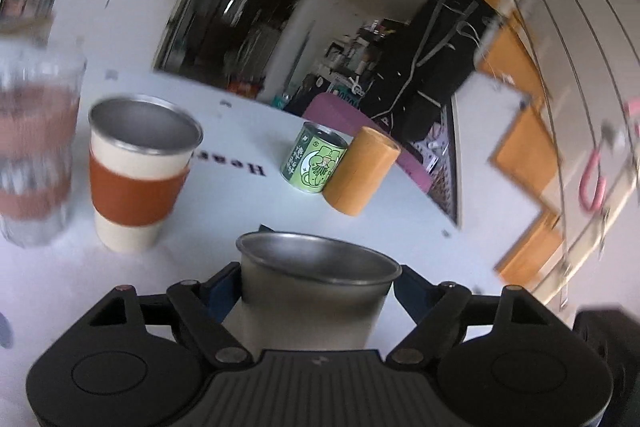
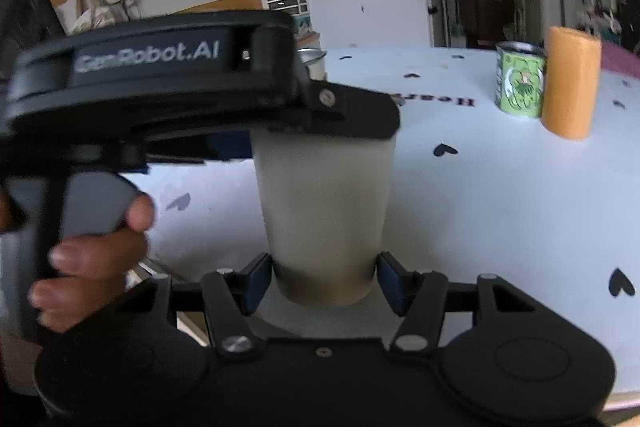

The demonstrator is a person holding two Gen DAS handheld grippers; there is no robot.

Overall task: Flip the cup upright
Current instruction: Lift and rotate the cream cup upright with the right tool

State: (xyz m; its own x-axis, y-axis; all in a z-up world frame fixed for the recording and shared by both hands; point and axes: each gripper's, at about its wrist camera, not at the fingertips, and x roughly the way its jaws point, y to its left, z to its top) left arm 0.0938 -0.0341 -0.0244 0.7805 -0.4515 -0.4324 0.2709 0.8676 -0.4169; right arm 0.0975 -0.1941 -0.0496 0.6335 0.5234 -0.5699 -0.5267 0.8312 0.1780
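Observation:
A cream cup with a steel rim stands upright, mouth up, just over the white table. My left gripper is shut on its upper wall, blue pads pressed on both sides. In the right wrist view the same cup rises straight ahead, and the left gripper clamps its top from the left, hiding the rim. My right gripper is shut on the cup's narrow base, one pad on each side. A person's hand holds the left gripper's handle.
Another cream cup with an orange sleeve and a blurred glass stand to the left. A green tin and an orange cylinder stand at the far right of the table, which has a heart-patterned cover.

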